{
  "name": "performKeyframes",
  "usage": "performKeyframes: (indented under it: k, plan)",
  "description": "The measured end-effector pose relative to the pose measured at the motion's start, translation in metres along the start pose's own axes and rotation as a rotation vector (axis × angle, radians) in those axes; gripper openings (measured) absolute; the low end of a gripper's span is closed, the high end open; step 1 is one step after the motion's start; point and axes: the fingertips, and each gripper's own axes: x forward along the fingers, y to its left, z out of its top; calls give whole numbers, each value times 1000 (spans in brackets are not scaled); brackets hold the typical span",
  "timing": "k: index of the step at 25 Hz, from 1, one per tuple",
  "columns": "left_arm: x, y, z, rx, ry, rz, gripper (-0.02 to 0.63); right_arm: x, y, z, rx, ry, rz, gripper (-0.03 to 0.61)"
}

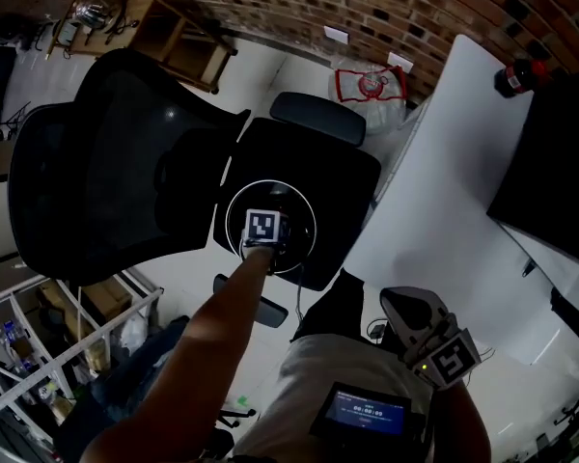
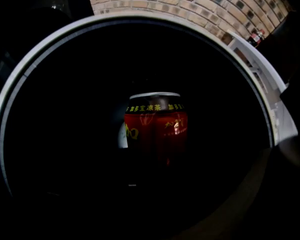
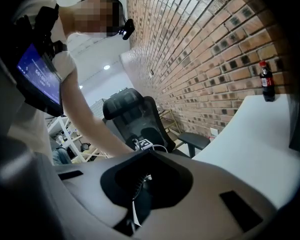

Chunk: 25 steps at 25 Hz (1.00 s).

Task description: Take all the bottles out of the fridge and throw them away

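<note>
Head view first: the left gripper points straight down into a round white-rimmed bin that sits by a black office chair. The right gripper hangs low by the person's waist, near the white table, and a dark cola bottle stands on the table's far corner.

Left gripper view: pretty dark tbh, but a red can sits dead centre over the bin's black inside. The jaws are spread wide and look clamped round it, though they're mostly lost in the shadow.

Right gripper view: the jaws are closed together with nothing in them, aimed toward the chair and table.
</note>
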Motion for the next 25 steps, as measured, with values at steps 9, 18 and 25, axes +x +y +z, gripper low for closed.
performKeyframes:
  k: [9,18,25]
  plan:
    - [62,21,-7,-78,108,25,340,-3,-7,-24,51,54,0,-12]
    - [101,45,-2,-106,136,28,337,0,-6,-61,135,100,5,-12]
    - [107,49,-9,-100,194,141,353,-4,-7,-63,154,116,-15,-12]
